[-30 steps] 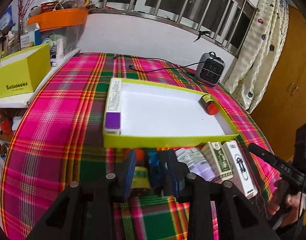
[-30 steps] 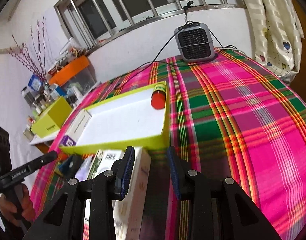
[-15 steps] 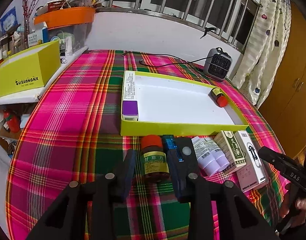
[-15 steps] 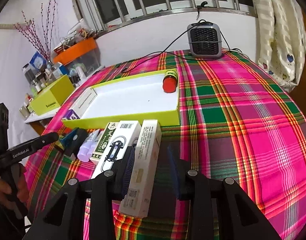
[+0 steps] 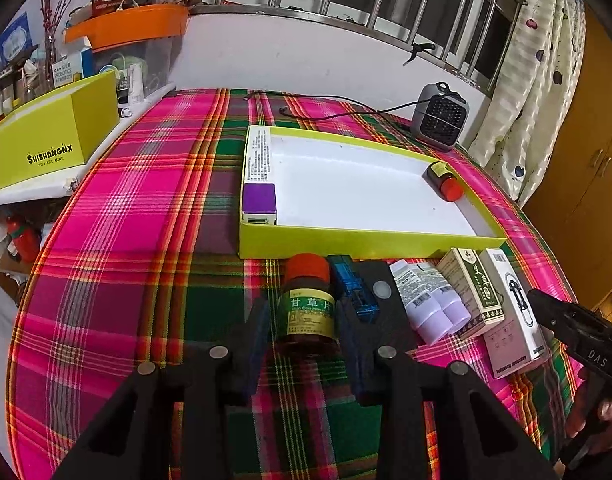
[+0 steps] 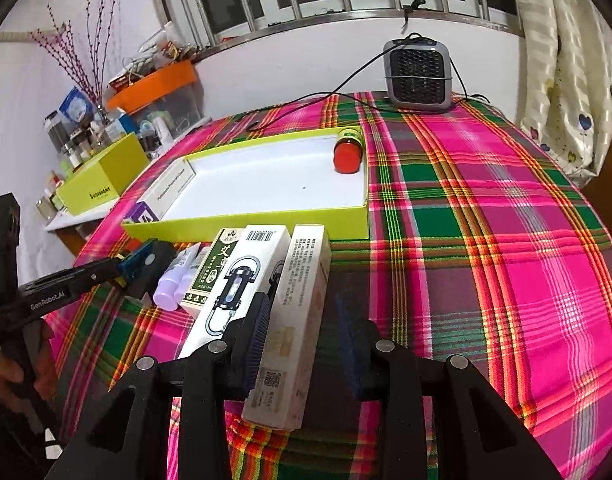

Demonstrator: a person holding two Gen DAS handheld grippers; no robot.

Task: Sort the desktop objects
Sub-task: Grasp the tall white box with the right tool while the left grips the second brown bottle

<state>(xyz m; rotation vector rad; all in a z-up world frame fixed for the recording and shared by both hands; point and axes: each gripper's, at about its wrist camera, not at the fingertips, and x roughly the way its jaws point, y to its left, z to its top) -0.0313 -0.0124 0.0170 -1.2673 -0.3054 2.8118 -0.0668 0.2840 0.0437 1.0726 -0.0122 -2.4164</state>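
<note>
Left gripper (image 5: 304, 330) straddles brown medicine bottle (image 5: 306, 312), fingers wide | right gripper (image 6: 302, 330) wide around pink box (image 6: 294, 316) | close squarely, lift toward tray (image 5: 366, 242) at 12 o'clock.

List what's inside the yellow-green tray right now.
The tray holds two things: a white box with a purple end along its left wall, and a red-capped bottle lying in the far right corner. Its white floor is otherwise bare. The near wall hides a strip of floor.
</note>
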